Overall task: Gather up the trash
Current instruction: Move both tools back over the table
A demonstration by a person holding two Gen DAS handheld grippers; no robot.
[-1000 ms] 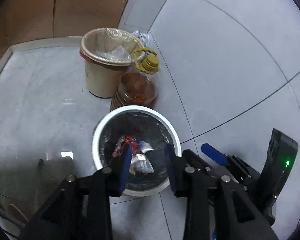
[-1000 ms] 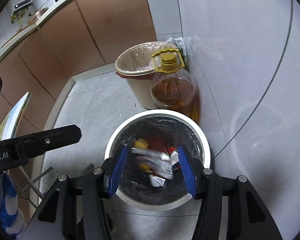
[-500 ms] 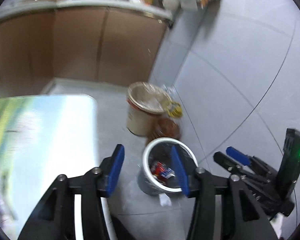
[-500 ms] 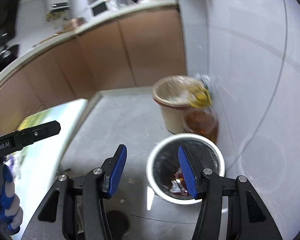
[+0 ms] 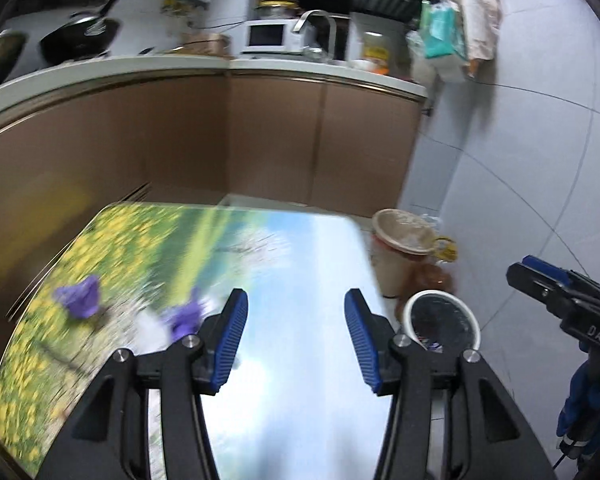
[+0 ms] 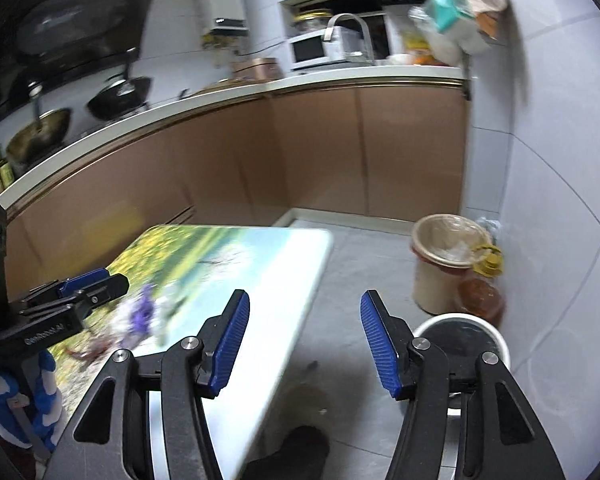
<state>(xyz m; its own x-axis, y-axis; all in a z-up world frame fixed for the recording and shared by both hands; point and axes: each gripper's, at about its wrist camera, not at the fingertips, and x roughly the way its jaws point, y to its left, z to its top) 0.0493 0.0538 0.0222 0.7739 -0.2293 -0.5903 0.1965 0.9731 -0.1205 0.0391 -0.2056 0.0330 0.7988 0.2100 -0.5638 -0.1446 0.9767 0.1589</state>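
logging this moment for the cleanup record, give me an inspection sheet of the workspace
surface: table with a glossy landscape print, blurred.
job's things: white-rimmed bin on the floor right of the table, wrappers inside; purple scraps lie on the table.
clutter: beige lined bin and an oil jug by the wall.
grippers: left gripper open, nothing between its jaws, which have just been opening; right gripper open, nothing between its jaws.
cables: nothing seen.
surroundings: brown cabinets, microwave, pans on the counter, grey tiled floor.
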